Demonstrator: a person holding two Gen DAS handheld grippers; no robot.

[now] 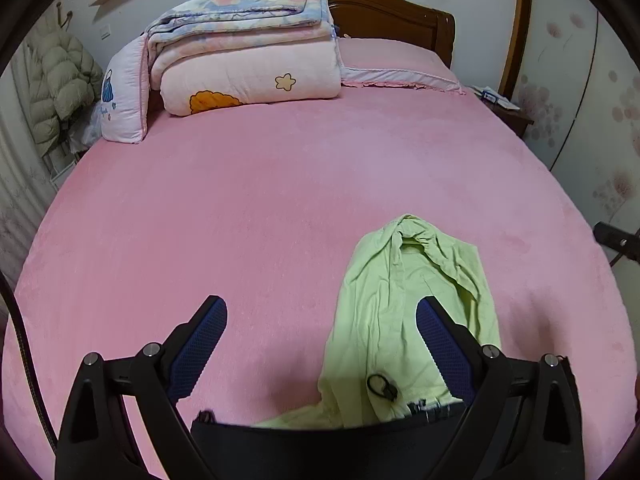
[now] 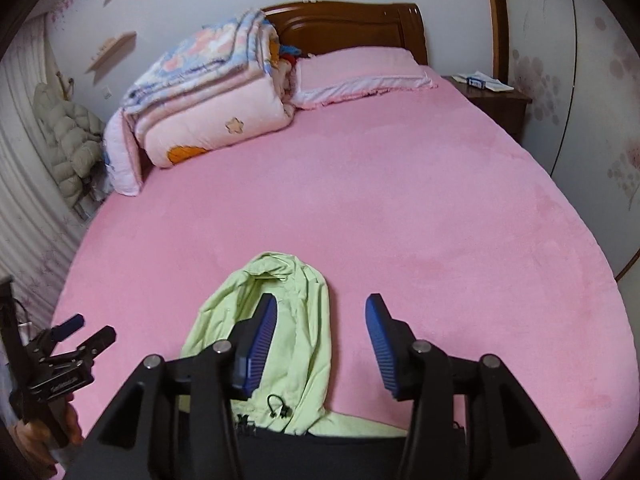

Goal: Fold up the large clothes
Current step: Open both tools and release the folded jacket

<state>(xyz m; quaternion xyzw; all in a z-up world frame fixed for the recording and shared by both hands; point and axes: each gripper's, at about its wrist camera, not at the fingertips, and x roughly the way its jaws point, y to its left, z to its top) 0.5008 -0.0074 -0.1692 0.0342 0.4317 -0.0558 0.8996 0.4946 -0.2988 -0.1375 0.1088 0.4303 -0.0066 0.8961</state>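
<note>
Both grippers hang above the near edge of the bed (image 1: 280, 200), left gripper (image 1: 322, 314) with fingers spread wide, right gripper (image 2: 320, 312) with fingers parted, and neither pinches anything. Below them the green jacket (image 1: 384, 312) lies bunched lengthwise on the pink cover, hood end away, a black cord loop (image 1: 382, 386) near its hem. Folded quilts (image 1: 248, 52) are stacked by the headboard (image 1: 392, 20).

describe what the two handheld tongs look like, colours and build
Both tongs, left and right, share one build: matte black angular linkage arms with round silver pivot bolts, ending in blue textured pads. A dark cable loops beside the left one.
</note>
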